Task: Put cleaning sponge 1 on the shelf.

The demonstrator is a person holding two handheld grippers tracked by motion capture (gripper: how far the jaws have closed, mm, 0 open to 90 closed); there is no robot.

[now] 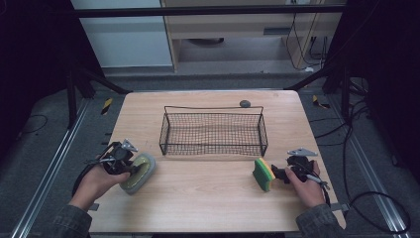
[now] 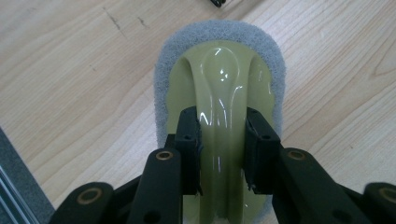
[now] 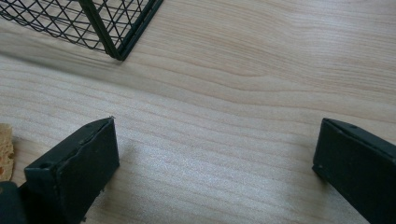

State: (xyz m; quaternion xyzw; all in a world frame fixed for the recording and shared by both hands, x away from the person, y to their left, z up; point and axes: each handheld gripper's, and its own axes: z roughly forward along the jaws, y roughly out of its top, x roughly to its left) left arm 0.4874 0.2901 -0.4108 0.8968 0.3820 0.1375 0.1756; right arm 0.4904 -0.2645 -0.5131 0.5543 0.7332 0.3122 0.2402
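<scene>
Gripping the pale green handle of a scrub pad [image 1: 138,172], the left tool [image 1: 130,166] sits at the lower left of the high view, its jaws clamped on either side of that glossy ridge. In the left gripper view the scrub pad [image 2: 219,88] lies flat on the wooden worktop [image 2: 70,84], its grey fibre rim showing around the green top, and the two black pads press the handle from both sides. At the middle of the high view stands a black wire basket [image 1: 213,133] on the worktop [image 1: 208,198], with a small dark round thing [image 1: 244,103] just behind its far rim. Further right, a green and yellow sponge [image 1: 263,174] stands on edge just beside the right tool [image 1: 280,173]. In the right gripper view its jaws stand wide apart over bare wood, with a corner of the wire basket [image 3: 93,23] at the upper left and a sliver of the sponge [image 3: 5,149] at the left edge.
</scene>
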